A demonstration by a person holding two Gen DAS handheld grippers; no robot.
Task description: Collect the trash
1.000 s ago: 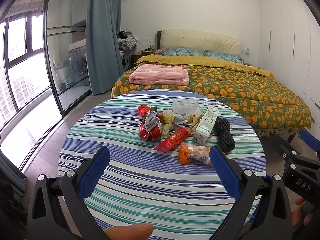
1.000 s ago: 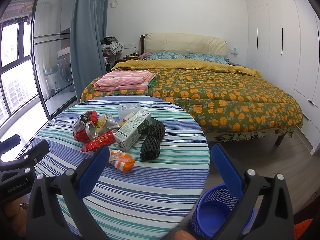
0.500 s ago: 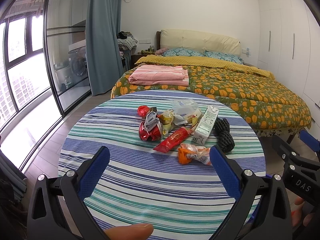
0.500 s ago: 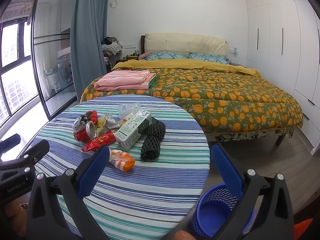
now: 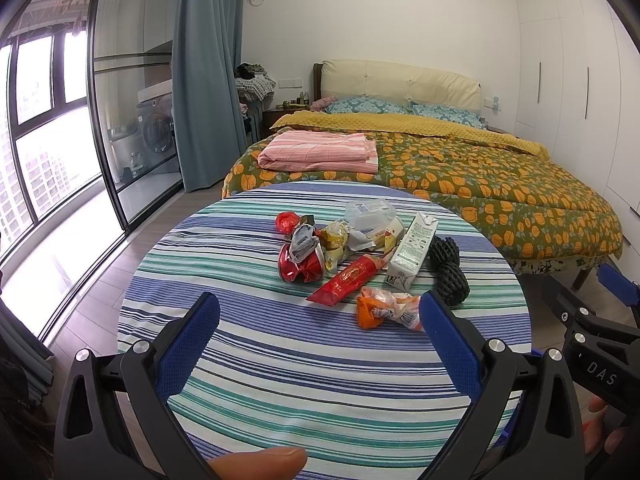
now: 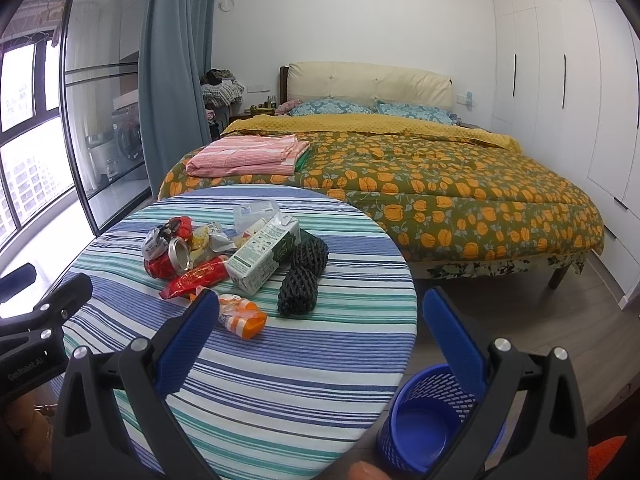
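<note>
Trash lies in a heap on the round striped table (image 5: 280,360): a crushed red can (image 5: 300,266), a red wrapper (image 5: 348,280), an orange wrapper (image 5: 386,310), a white milk carton (image 5: 412,254), black foam netting (image 5: 448,270) and a clear plastic box (image 5: 370,212). My left gripper (image 5: 318,344) is open and empty, held over the table's near side, short of the heap. My right gripper (image 6: 320,340) is open and empty, above the table's right edge. The orange wrapper (image 6: 240,316) lies just past its left finger. A blue mesh bin (image 6: 424,424) stands on the floor below it.
A bed (image 6: 420,184) with an orange-flowered quilt and a folded pink blanket (image 6: 244,156) stands behind the table. Glass doors and a blue curtain (image 5: 204,80) are on the left, white wardrobes (image 6: 560,80) on the right. Wooden floor (image 6: 560,320) lies right of the table.
</note>
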